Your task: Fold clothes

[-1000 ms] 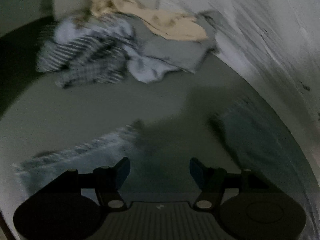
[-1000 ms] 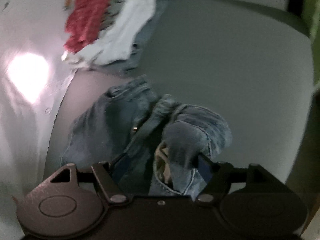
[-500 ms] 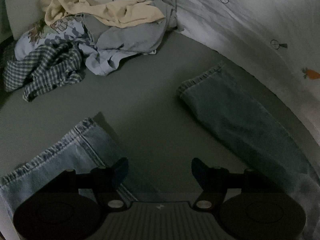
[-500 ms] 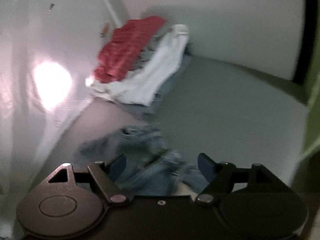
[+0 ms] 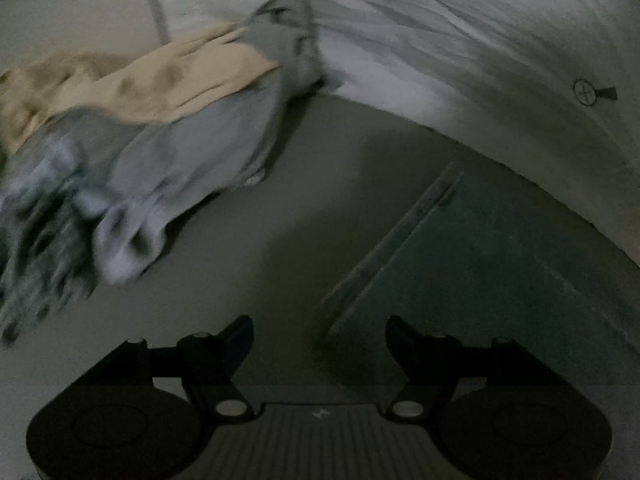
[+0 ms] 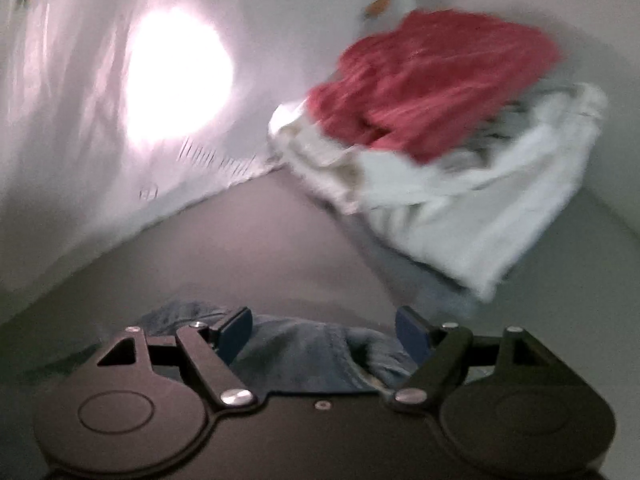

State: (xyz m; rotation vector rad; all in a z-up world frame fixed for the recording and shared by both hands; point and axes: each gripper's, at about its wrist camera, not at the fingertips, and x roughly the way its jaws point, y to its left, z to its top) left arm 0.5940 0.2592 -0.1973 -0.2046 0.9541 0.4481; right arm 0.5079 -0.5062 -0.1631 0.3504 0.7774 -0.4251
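Left gripper (image 5: 319,330) fingers wide apart, empty, over grey tabletop (image 5: 256,280); dark jeans leg (image 5: 480,264) flat ahead-right, near tabletop's far edge by white sheet (image 5: 460,52). Crumpled clothes heap (image 5: 132,148) at far left corner, beige piece on top. Right gripper (image 6: 323,326) fingers wide apart, jeans waist (image 6: 316,354) bunched between them, contact unclear. Red-and-white clothes stack (image 6: 440,120) at far right corner
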